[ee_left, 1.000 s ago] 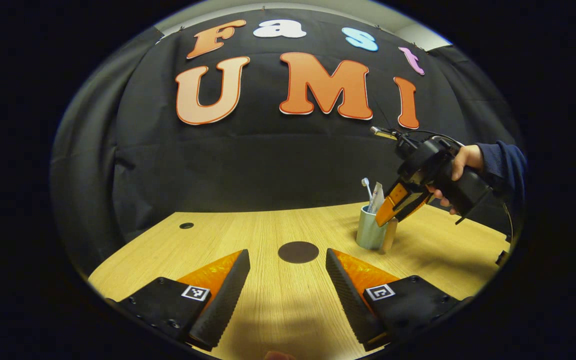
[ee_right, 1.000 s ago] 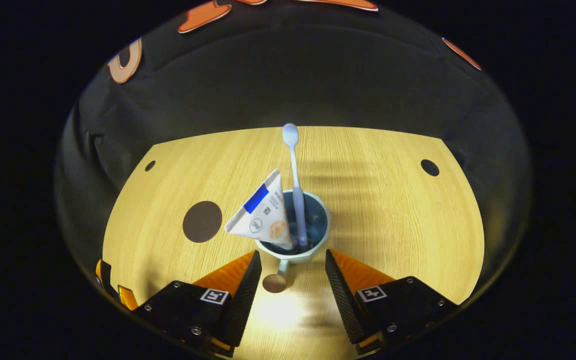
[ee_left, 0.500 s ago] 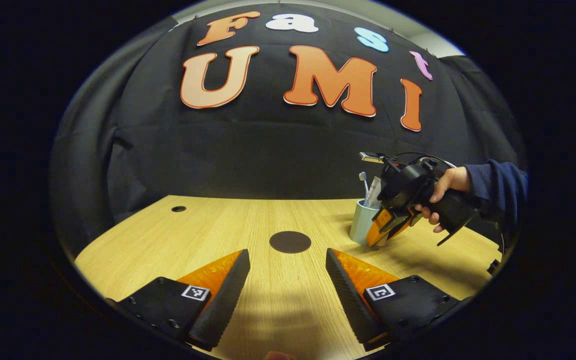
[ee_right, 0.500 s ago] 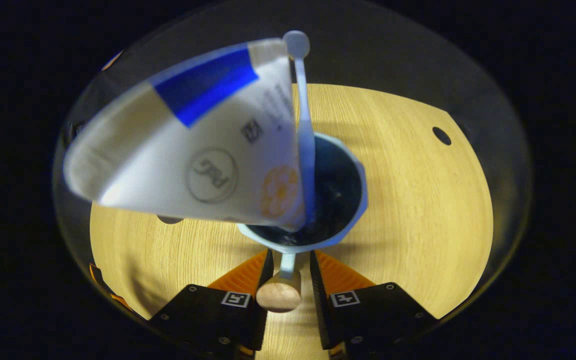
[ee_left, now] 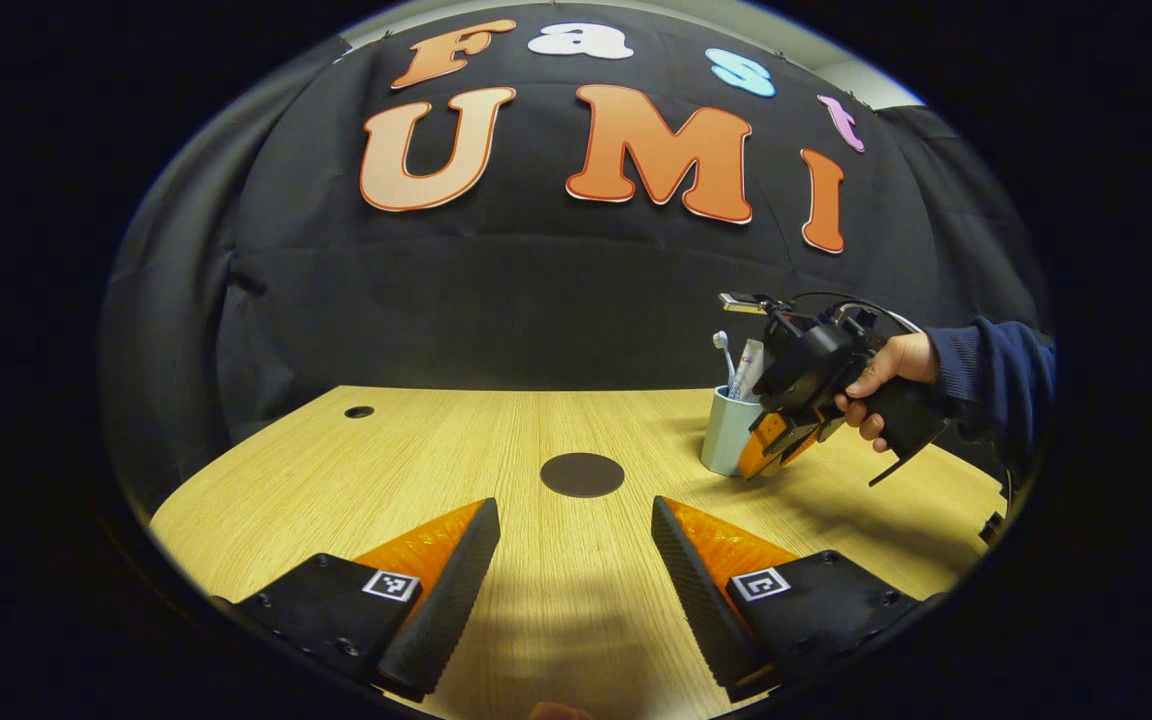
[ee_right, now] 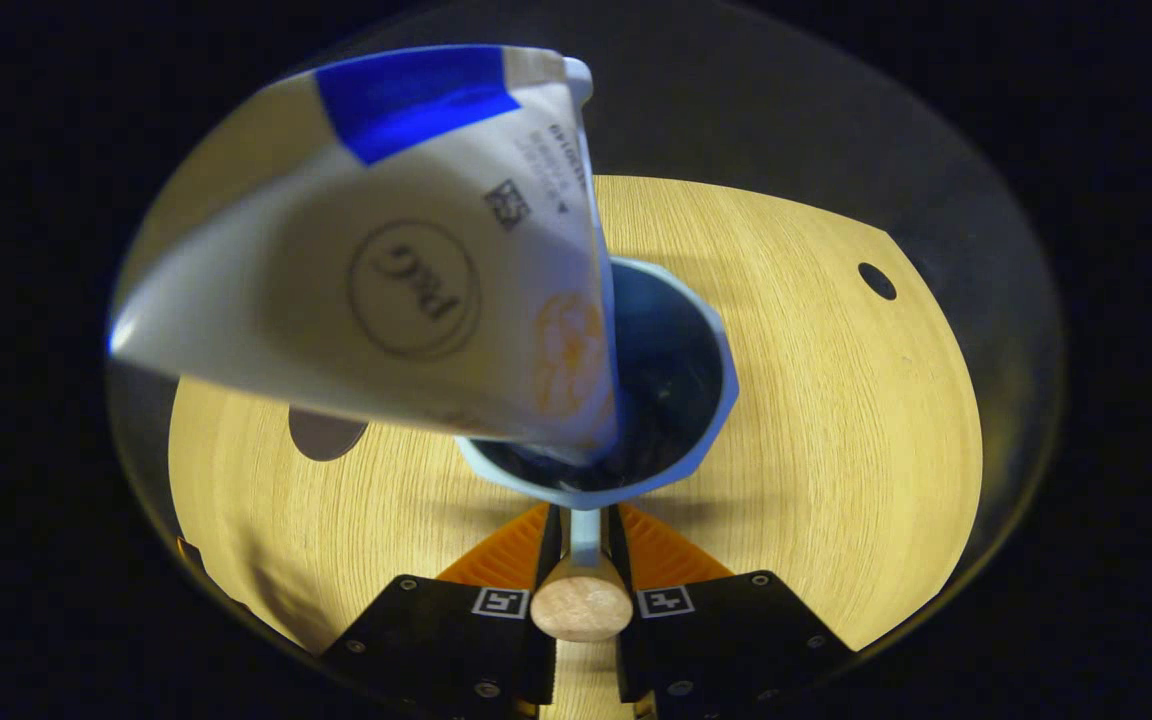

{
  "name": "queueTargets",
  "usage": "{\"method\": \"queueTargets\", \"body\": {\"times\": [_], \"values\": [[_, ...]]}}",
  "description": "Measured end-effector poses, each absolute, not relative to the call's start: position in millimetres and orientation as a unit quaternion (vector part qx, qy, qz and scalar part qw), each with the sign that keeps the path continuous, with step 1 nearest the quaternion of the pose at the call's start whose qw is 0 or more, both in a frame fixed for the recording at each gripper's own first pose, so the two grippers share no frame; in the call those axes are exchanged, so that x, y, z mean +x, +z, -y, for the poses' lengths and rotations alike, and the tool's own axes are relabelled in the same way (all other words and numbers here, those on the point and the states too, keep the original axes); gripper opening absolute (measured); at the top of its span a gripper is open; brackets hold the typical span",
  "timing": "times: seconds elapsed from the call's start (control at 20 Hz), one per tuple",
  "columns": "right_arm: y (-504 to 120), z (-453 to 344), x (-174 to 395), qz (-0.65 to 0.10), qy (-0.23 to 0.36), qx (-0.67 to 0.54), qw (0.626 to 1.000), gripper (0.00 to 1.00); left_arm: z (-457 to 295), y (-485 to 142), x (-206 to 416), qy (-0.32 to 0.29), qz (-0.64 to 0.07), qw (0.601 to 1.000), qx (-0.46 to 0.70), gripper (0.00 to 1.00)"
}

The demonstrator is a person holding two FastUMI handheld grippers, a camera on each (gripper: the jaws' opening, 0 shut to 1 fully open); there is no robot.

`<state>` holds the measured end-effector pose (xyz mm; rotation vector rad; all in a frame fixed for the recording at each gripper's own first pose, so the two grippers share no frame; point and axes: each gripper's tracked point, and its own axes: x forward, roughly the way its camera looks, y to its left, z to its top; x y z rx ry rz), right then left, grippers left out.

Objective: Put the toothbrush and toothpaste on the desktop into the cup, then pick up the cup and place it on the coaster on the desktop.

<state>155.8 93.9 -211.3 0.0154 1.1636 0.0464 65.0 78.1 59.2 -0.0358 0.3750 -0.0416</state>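
Note:
A pale blue cup (ee_left: 724, 435) stands on the wooden desk (ee_left: 496, 440) at the right, with a toothbrush (ee_left: 722, 349) and a toothpaste tube (ee_left: 749, 366) sticking out of it. My right gripper (ee_left: 751, 462), held by a hand (ee_left: 886, 372), reaches the cup's side. In the right gripper view the white, blue-banded toothpaste tube (ee_right: 406, 280) leans out of the cup (ee_right: 708, 395) toward the camera, hiding most of the toothbrush. My right gripper (ee_right: 584, 535) is shut on the cup's handle (ee_right: 582, 600), which ends in a wooden knob. My left gripper (ee_left: 576, 585) hovers open over the desk, just short of the dark round coaster (ee_left: 582, 474).
The coaster (ee_right: 321, 437) peeks out under the tube, left of the cup. Small cable holes sit in the desk at the far left (ee_left: 359, 411) and beyond the cup (ee_right: 876, 281). A dark blue sleeve (ee_left: 996, 370) reaches in from the right. Black cloth walls the desk.
My right gripper dropped down to the cup and its fingers closed on the handle. The left gripper stayed open, its view shifting only slightly.

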Motion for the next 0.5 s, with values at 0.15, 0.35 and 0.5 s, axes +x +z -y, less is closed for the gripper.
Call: {"method": "queueTargets", "body": {"times": [0.15,0.35,0.5], "values": [[-208,-93,160,-0.54,0.027,0.002,0.842,0.24,-78,56,64,-0.022,-0.19,0.981,-0.018,0.98],[-207,-92,164,-0.527,0.041,0.002,0.849,0.23,-77,56,65,-0.023,-0.189,0.982,-0.014,0.98],[-201,-95,169,-0.516,0.053,0.002,0.855,0.23,-77,59,66,-0.023,-0.189,0.982,-0.014,0.98]]}}
